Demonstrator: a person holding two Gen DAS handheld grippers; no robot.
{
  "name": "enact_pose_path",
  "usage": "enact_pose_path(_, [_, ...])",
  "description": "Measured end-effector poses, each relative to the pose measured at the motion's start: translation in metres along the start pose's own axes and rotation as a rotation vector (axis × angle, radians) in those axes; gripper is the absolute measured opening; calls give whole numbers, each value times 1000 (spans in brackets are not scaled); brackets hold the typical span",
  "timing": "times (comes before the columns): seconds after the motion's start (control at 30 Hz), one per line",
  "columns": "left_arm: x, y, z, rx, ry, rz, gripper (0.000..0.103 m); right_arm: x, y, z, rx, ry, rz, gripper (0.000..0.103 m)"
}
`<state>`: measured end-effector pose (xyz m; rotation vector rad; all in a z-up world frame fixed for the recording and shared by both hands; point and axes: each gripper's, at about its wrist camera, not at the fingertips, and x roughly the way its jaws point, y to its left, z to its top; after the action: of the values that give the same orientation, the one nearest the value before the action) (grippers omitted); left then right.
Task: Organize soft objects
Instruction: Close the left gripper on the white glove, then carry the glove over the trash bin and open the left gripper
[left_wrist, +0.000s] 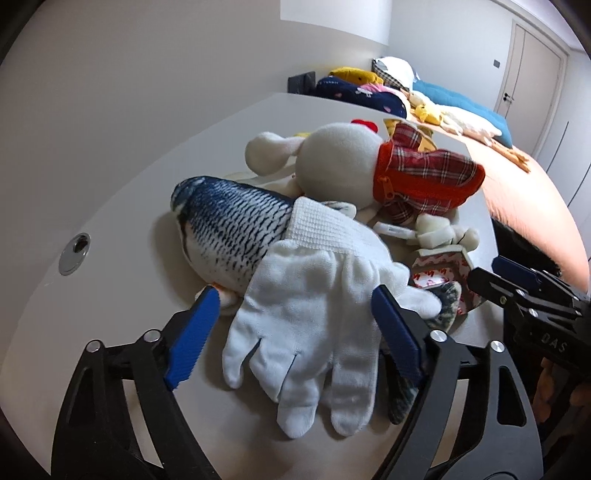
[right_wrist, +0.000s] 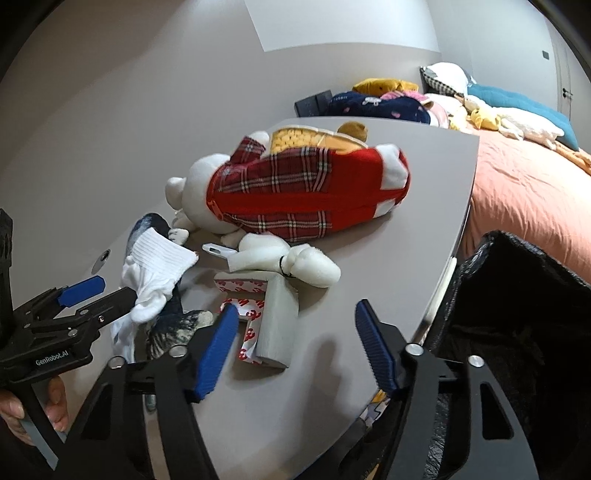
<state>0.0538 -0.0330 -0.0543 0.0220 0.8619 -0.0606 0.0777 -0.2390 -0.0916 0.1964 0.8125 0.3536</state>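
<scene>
A white knit glove lies over the tail half of a blue-grey fish plush on the grey table. My left gripper is open, its blue pads either side of the glove's fingers and not pressing on them. Behind lies a white plush in red plaid. In the right wrist view my right gripper is open low over the table, with a grey foam block backed with red-printed tape between its pads. The left gripper shows at the glove.
White foam pieces lie between the plush and the block. A metal cable hole sits at the table's left. The table's edge borders a black bag and a bed with an orange cover with pillows and toys.
</scene>
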Motion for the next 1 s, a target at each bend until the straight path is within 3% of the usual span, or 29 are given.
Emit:
enact_pose_path(0.17, [5,-1,-4,25,-19,15,74,12,0,-2,5,38,27,42])
enact_pose_path(0.27, [12,1,-7,5,0,-4,64,12,2,-3,-9,40,45,23])
enact_pose_path(0.33, [18,6,-9,-45,25,-47,54,10,4,-4,-8,37,56,17])
enact_pose_path(0.43, [22,15,-12,-122,51,-123,37,9,2,-5,10,38,79,16])
enact_pose_path(0.6, [13,12,-12,-117,36,-111,20,-3,2,-2,14,-1,97,16])
enact_pose_path(0.77, [-4,10,-8,-105,-10,-84,12,-23,5,3,4,-44,105,16])
enact_pose_path(1.0, [-38,19,-1,-129,-86,-62,12,-45,9,9,-3,-84,111,16])
